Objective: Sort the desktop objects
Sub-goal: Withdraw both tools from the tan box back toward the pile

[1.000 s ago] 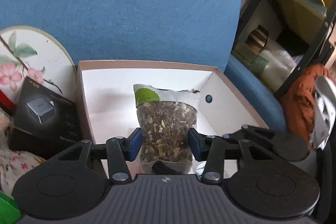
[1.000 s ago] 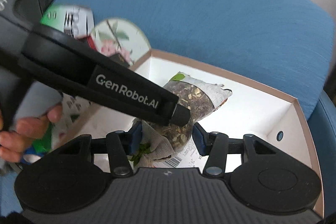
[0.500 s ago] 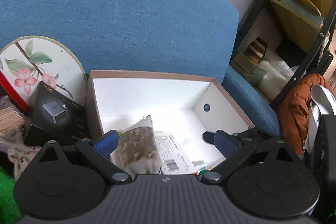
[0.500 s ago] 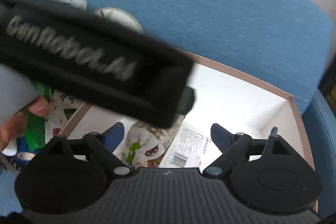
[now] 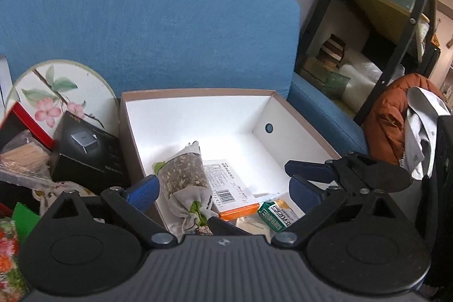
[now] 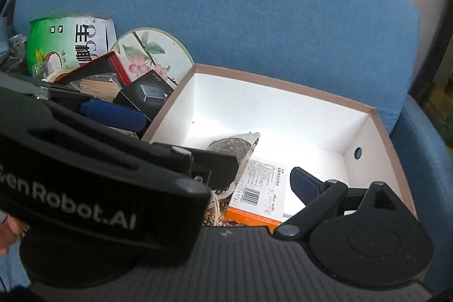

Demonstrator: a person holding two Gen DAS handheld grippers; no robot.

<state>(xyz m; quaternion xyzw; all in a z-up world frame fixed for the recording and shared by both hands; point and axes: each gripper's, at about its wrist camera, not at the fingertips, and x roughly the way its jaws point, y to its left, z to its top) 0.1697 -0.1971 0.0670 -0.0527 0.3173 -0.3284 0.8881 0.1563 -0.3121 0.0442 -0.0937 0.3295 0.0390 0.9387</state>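
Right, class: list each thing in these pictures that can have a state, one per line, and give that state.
left gripper: open, empty
right gripper: open, empty; only one finger shows
cardboard box: open-topped, partly filled
herb bag: lying in the box, released
orange-edged packet: flat, barcode up
green packet: lying in the box

Matt cardboard box point(image 5: 136, 149), clear-plastic pouch point(image 5: 182, 171)

Black left gripper point(image 5: 223, 188), blue ribbed fingers point(image 5: 141, 190), silver screws, white "GenRobot.AI" lettering
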